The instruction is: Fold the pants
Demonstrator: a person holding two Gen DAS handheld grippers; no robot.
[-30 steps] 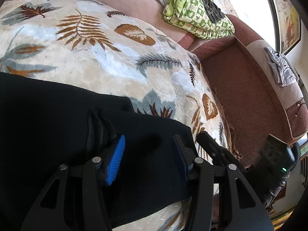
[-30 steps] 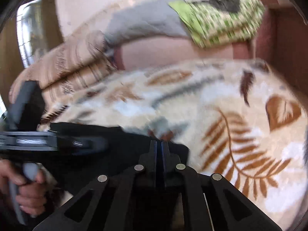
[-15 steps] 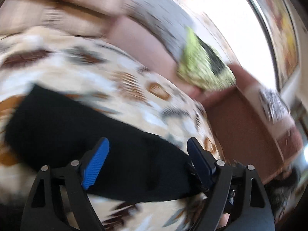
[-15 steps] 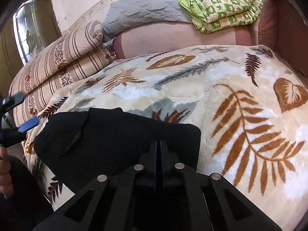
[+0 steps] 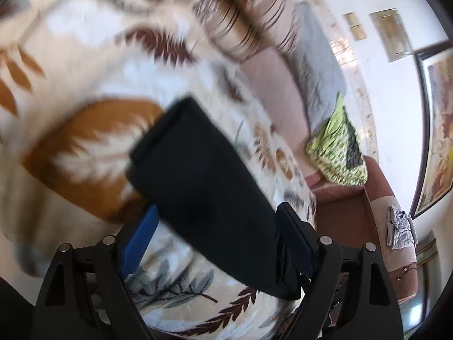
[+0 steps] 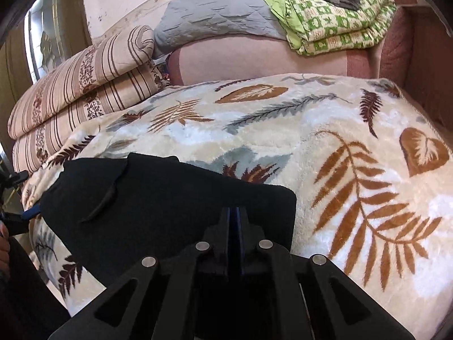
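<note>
The right gripper is clenched with its jaws pressed together, low over the near right corner of the black pants; whether cloth is pinched between them I cannot tell. The left gripper is spread wide and released, the pants lying between its fingers without being held. The pants sit as a compact dark bundle at the near left edge of the bed, on a plush leaf-print blanket. They look soft, limp and light, with thick folded edges. I would take them at a corner or along a fold, through all the layers, since a single layer would slide and sag.
</note>
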